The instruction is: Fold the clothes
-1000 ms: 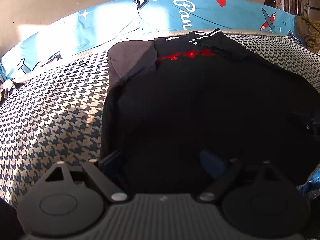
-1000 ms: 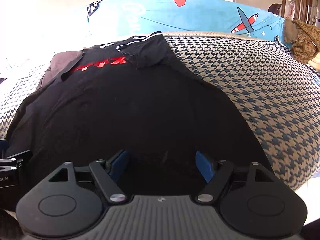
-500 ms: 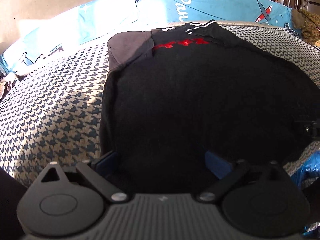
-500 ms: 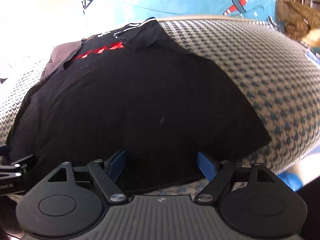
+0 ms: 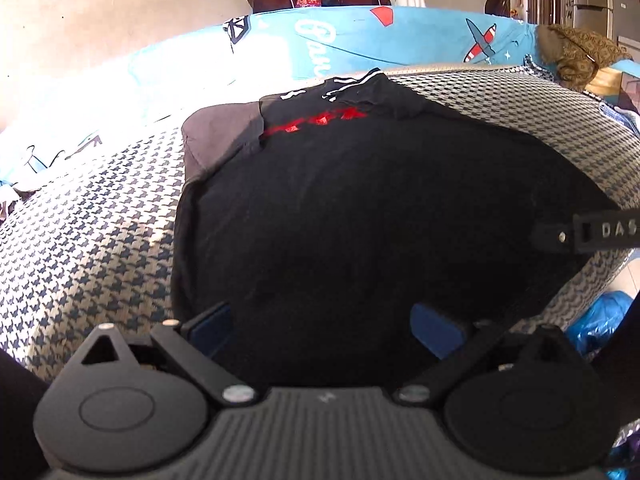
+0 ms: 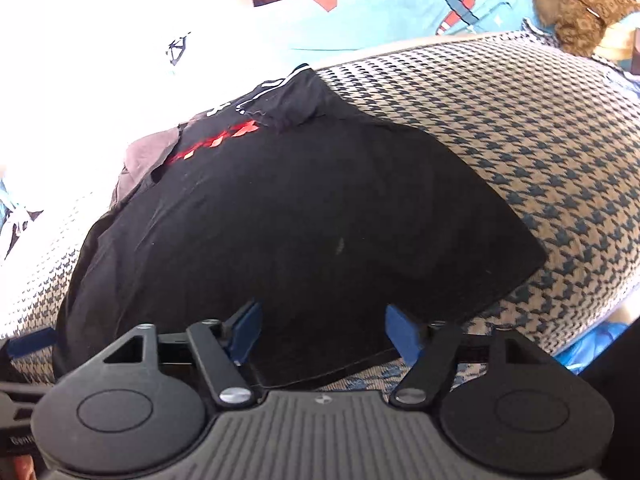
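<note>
My left gripper (image 5: 320, 326) has its blue fingers (image 5: 210, 326) spread wide, with nothing pinched between them; they sit at the near hem of the black shirt (image 5: 360, 220). My right gripper (image 6: 322, 330) is spread the same way, its fingers (image 6: 402, 334) straddling the near edge of that shirt (image 6: 300, 220) without closing on it. In the left wrist view I see the right gripper's side (image 5: 600, 232) poking in over the shirt's right edge.

The shirt lies spread flat on the checked cushion (image 5: 88, 232), collar at the far end. A red print (image 5: 316, 120) crosses the chest, and a white-striped collar (image 5: 352, 82) sits just beyond it. One sleeve looks folded in over the chest near the collar. A grey cloth (image 5: 218, 136) peeks out from beneath the shirt's far left shoulder.

Beyond the shirt's collar end runs a blue sheet (image 5: 400, 44) printed with planes. To the far right of the shirt, a brown patterned cloth (image 5: 576, 54) is heaped past the cushion's edge. Below the shirt's near right corner, off the cushion, I make out a blue bag (image 5: 600, 322).
</note>
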Demonstrator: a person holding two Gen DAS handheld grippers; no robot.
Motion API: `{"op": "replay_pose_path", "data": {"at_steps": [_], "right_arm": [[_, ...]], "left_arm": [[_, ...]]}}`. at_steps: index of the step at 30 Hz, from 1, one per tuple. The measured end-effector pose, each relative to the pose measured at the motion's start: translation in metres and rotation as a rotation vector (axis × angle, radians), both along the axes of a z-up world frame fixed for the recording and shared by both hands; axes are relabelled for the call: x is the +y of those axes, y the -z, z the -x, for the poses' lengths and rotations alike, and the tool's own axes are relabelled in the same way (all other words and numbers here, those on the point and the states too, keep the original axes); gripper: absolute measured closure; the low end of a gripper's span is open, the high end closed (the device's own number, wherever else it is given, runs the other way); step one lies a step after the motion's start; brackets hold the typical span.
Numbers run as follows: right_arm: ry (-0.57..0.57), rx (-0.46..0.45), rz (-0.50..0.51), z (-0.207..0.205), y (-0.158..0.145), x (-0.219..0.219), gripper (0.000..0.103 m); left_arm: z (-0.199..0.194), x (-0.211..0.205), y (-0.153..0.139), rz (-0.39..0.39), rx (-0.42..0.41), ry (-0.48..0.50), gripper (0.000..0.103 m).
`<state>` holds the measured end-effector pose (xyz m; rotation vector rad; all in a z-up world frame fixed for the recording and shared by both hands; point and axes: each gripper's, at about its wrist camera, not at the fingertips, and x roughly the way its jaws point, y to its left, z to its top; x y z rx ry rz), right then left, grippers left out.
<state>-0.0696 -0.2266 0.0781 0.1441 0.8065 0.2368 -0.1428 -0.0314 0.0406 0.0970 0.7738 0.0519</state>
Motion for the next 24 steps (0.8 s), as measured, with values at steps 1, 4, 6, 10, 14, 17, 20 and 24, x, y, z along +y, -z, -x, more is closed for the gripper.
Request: {"op": "replay_pose_path", "data": {"at_steps": [1, 4, 6, 10, 14, 17, 20, 24], "right_arm": [[-0.004, -0.012, 0.009, 0.0, 0.0, 0.002, 0.037], [-0.016, -0.04, 0.024, -0.002, 0.0, 0.009, 0.039], [-0.023, -0.055, 0.032, -0.004, 0.0, 0.013, 0.04], [-0.033, -0.056, 0.076, -0.009, 0.003, 0.021, 0.04], [-0.062, -0.072, 0.147, -0.008, 0.007, 0.031, 0.039], [-0.065, -0.071, 0.158, -0.005, 0.008, 0.03, 0.039], [-0.065, -0.06, 0.156, -0.006, 0.009, 0.029, 0.039], [-0.072, -0.051, 0.172, -0.003, 0.01, 0.029, 0.039]], "left_arm": [[-0.004, 0.0, -0.001, 0.001, -0.001, -0.007, 0.003], [-0.017, -0.005, -0.001, 0.005, -0.005, -0.027, 0.003], [-0.024, -0.007, -0.002, 0.001, -0.014, -0.031, 0.003], [-0.035, -0.01, 0.005, -0.005, 0.006, -0.026, 0.002], [-0.035, -0.011, 0.017, -0.009, 0.052, -0.014, 0.0], [-0.031, -0.008, 0.02, 0.017, 0.06, -0.025, 0.0], [-0.029, -0.007, 0.02, 0.025, 0.067, -0.029, 0.0], [-0.031, -0.006, 0.025, 0.018, 0.072, -0.029, 0.0]]}}
